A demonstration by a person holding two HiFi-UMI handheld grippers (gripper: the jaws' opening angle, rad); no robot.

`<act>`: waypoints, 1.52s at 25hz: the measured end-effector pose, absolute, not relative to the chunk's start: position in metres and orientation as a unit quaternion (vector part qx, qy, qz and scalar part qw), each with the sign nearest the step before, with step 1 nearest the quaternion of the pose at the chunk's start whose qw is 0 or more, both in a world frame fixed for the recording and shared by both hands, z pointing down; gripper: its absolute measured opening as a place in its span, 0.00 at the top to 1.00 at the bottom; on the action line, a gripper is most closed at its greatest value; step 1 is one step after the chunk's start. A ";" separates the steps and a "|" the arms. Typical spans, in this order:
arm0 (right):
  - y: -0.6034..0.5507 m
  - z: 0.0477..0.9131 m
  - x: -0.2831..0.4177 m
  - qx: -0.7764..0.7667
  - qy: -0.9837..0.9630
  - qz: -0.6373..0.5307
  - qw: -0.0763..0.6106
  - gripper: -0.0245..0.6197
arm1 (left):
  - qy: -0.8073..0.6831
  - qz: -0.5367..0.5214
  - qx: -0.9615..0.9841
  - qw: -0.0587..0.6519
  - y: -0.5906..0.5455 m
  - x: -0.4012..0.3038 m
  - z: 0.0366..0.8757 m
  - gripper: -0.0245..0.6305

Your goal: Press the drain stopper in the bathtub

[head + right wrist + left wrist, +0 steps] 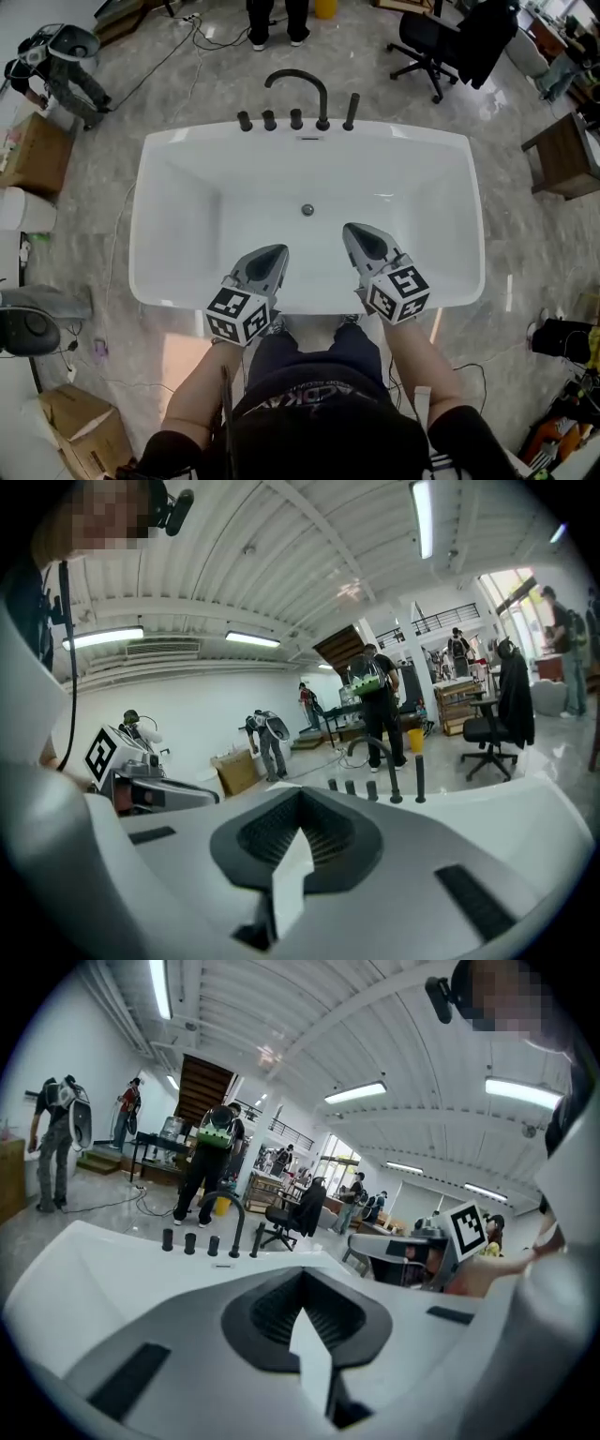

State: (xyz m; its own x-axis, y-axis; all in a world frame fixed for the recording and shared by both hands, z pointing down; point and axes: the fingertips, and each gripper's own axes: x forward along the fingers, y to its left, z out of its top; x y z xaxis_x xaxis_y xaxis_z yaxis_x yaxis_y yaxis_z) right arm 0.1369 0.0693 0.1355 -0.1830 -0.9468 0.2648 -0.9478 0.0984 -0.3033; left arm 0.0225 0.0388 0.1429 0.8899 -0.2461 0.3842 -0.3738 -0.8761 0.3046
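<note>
Right gripper (350, 229) tip toward drain stopper (307, 209)

The floor (169, 103) is grey shiny stone with wavy lines; black wires (157, 68) lie across it; a black chair on wheels (427, 47) stands at the far right; a brown wooden table (562, 155) sits by the right edge; brown cardboard boxes wait on the left, one (37, 150) near the top and one (80, 427) near the bottom; the walls (187, 714) are white; the white ceiling (281, 1016) has ribs and long bright lamps (356, 1092) (all switched on); dark stairs (202, 1087) go up at the back; daylight comes through a big window (511, 588).
</note>
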 end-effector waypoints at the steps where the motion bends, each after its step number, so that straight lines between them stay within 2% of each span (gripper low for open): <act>1: 0.072 0.126 0.135 0.641 -0.741 0.200 -0.005 0.94 | -0.158 0.165 0.956 0.183 0.041 0.022 0.134 0.95; 9: 0.110 0.070 0.126 0.644 -0.747 0.166 -0.026 0.94 | -0.132 0.134 0.970 0.153 0.062 0.030 0.077 0.95; 17: 0.133 0.048 0.115 0.629 -0.761 0.159 -0.032 0.94 | -0.100 0.138 0.974 0.151 0.097 0.037 0.064 0.95; 25: 0.156 0.050 0.092 0.601 -0.778 0.178 -0.040 0.94 | -0.091 0.128 0.976 0.152 0.121 0.050 0.056 0.95; 38: 0.151 0.062 0.065 0.569 -0.795 0.202 -0.059 0.94 | -0.121 0.134 0.971 0.154 0.114 0.026 0.058 0.95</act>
